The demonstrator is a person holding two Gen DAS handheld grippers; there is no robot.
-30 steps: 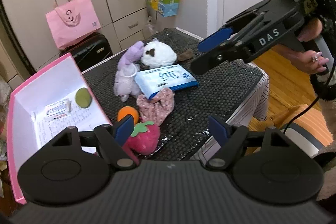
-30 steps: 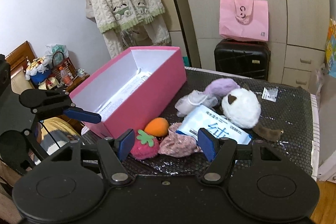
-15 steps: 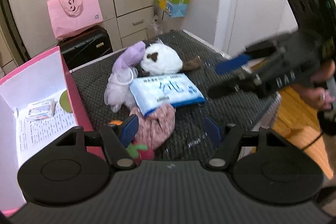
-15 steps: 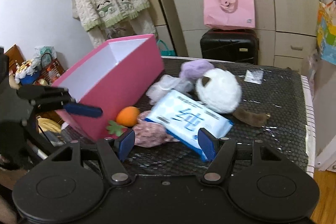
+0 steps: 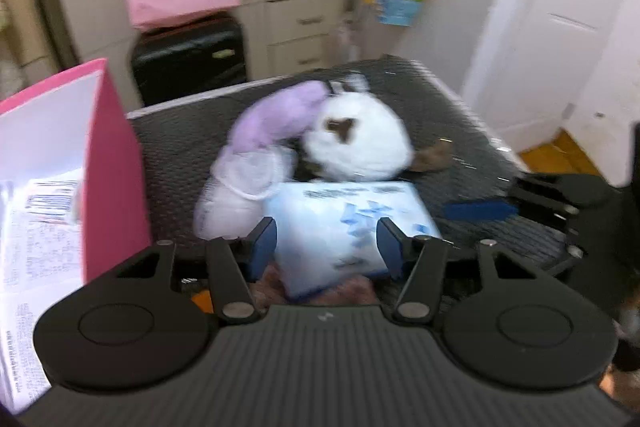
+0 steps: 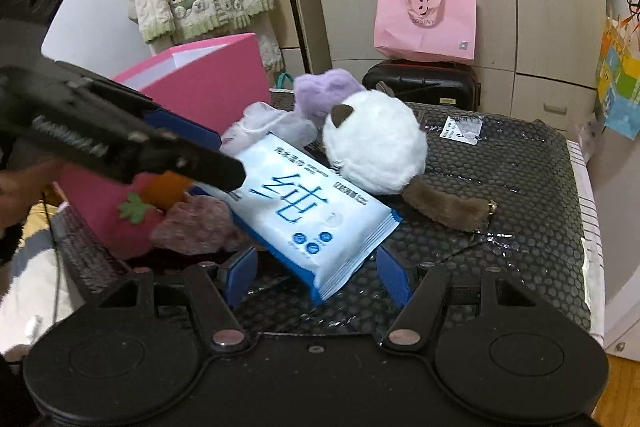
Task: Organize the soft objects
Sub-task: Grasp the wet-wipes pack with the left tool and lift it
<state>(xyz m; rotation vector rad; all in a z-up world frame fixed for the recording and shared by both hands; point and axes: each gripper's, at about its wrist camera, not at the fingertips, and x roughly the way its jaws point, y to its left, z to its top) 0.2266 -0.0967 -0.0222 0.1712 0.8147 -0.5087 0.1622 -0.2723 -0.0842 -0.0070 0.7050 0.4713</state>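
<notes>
A blue-and-white wipes pack (image 6: 308, 211) lies on the black table among soft items: a white round plush (image 6: 374, 147) with a brown tail, a purple plush (image 6: 324, 93), a sheer white pouch (image 6: 272, 123), a pink scrunchie (image 6: 196, 227), a strawberry plush (image 6: 128, 219) and an orange ball (image 6: 164, 187). My right gripper (image 6: 318, 277) is open, its fingers on either side of the pack's near corner. My left gripper (image 5: 326, 243) is open just above the pack (image 5: 344, 223), and reaches in from the left in the right wrist view (image 6: 192, 155). An open pink box (image 5: 112, 163) stands at the left.
A black suitcase (image 6: 424, 83) with a pink bag (image 6: 426, 19) on it stands behind the table by the cupboards. A small packet (image 6: 462, 131) lies at the table's back. A white door (image 5: 552, 19) and wooden floor are to the right.
Both grippers have moved in toward the wipes pack. The right gripper's fingers now straddle its corner, and the left gripper has come over the pile. The left view is blurred by motion.
</notes>
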